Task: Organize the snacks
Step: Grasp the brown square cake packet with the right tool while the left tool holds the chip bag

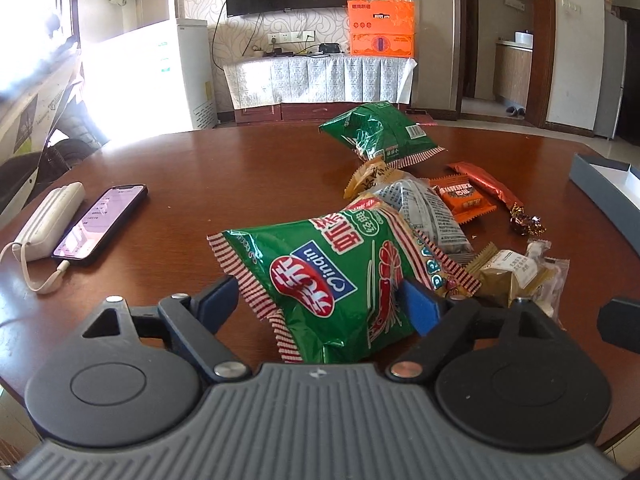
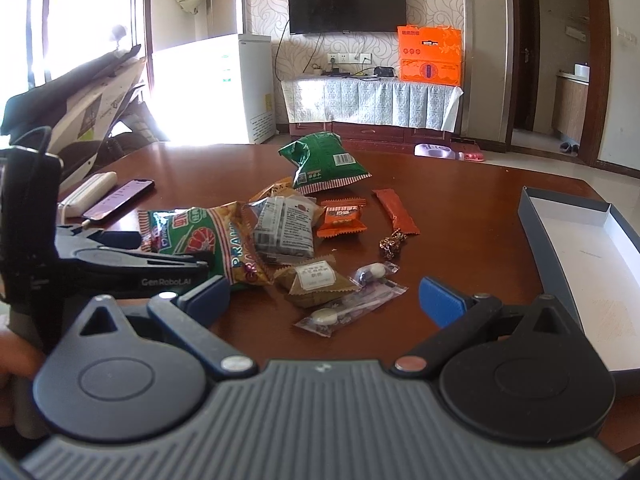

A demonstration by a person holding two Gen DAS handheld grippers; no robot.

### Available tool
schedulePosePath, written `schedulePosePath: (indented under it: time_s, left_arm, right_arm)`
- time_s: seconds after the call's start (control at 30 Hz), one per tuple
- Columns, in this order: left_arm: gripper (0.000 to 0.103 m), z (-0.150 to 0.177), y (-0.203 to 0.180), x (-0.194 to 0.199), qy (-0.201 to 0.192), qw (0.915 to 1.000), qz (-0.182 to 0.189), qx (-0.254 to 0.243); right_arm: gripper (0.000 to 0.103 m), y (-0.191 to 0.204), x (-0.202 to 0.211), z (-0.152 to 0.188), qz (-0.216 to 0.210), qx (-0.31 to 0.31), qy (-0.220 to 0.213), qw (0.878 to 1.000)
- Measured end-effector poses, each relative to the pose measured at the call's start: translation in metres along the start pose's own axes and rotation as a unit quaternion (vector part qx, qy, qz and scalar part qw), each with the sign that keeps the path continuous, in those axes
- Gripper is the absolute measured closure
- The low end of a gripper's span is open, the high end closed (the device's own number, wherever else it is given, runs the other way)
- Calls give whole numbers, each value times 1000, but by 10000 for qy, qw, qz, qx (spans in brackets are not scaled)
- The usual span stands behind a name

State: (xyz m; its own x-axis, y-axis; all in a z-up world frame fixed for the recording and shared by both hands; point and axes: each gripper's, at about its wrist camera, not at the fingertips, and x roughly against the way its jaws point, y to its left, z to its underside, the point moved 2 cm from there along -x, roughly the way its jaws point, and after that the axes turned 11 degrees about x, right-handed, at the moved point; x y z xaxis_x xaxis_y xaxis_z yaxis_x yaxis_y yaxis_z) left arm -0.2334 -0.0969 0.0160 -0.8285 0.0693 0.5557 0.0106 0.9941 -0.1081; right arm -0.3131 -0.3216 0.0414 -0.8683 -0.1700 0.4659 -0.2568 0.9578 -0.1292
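A green prawn-cracker bag [image 1: 336, 280] lies on the brown table between the fingers of my left gripper [image 1: 320, 300], whose jaws stand open around it; the right finger touches the bag. The same bag [image 2: 200, 240] and left gripper [image 2: 160, 248] show in the right wrist view. My right gripper [image 2: 324, 300] is open and empty above a clear candy packet [image 2: 352, 308] and a tan packet [image 2: 316, 280]. A second green bag [image 2: 324, 162], a grey packet [image 2: 284, 228], an orange packet [image 2: 342, 218], a red bar [image 2: 396, 210] and a foil candy [image 2: 392, 244] lie beyond.
An open grey box with a white inside [image 2: 592, 264] stands at the table's right; its corner shows in the left wrist view [image 1: 608, 184]. A phone [image 1: 100, 220] and a white power bank [image 1: 50, 220] lie at the left. The table's far edge [image 1: 240, 130] faces a TV cabinet.
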Motion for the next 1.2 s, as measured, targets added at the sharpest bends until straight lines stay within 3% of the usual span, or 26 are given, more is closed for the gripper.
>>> schedulePosePath:
  time_s: [0.13, 0.27, 0.33, 0.37, 0.4, 0.47, 0.6, 0.73, 0.83, 0.9, 1.07, 1.2]
  left_arm:
    - [22, 0, 0, -1, -28, 10000, 28, -6]
    - [27, 1, 0, 0, -45, 10000, 64, -10]
    - [29, 1, -1, 1, -56, 10000, 72, -25]
    - [30, 0, -1, 1, -66, 9999, 82, -28]
    - [32, 0, -2, 2, -82, 9999, 74, -33]
    - [34, 0, -1, 2, -84, 9999, 81, -28]
    - [35, -1, 0, 0, -57, 9999, 99, 19]
    - [29, 0, 1, -2, -61, 10000, 30, 73]
    - [17, 0, 1, -5, -24, 9999, -78, 65]
    - [16, 2, 1, -7, 54, 9999, -67, 69]
    - [16, 2, 2, -8, 63, 9999, -56, 60]
    - [26, 3, 1, -8, 24, 9999, -151, -20]
  right_arm:
    - [0, 1, -5, -1, -52, 70, 88, 9999]
    - [7, -1, -14, -2, -104, 102, 244, 9996]
    - [22, -4, -19, -4, -147, 86, 318, 9993]
    - [39, -5, -22, -4, -163, 56, 361, 9992]
    - [48, -6, -25, -6, -182, 29, 410, 9990]
    - [53, -6, -32, -7, -217, 49, 479, 9986]
    - [54, -3, -42, -10, -235, 142, 533, 9982]
    - [54, -3, -52, -13, -168, 133, 576, 9981]
    - [44, -6, -59, -12, -134, 91, 607, 9980]
    - [40, -7, -63, -12, -102, 127, 612, 9980]
    - [40, -4, -72, -13, -196, 258, 646, 9974]
    - [40, -1, -78, -15, -91, 448, 651, 9968]
